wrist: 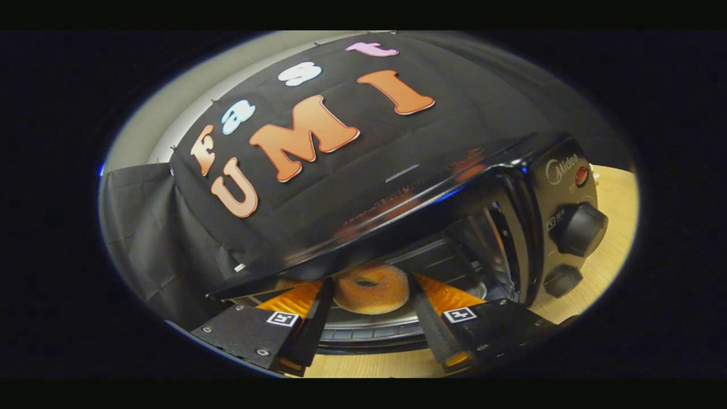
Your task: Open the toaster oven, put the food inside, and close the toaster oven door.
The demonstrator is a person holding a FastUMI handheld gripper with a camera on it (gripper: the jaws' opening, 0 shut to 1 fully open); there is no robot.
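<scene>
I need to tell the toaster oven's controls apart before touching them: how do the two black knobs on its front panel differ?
The upper knob looks larger and stands out farther from the toaster oven panel than the lower knob, which looks smaller and flatter. The upper knob sits just below a red light; the lower one sits near the wooden table. Both are black and round. The gripper is open, its fingers flanking the doughnut.
</scene>
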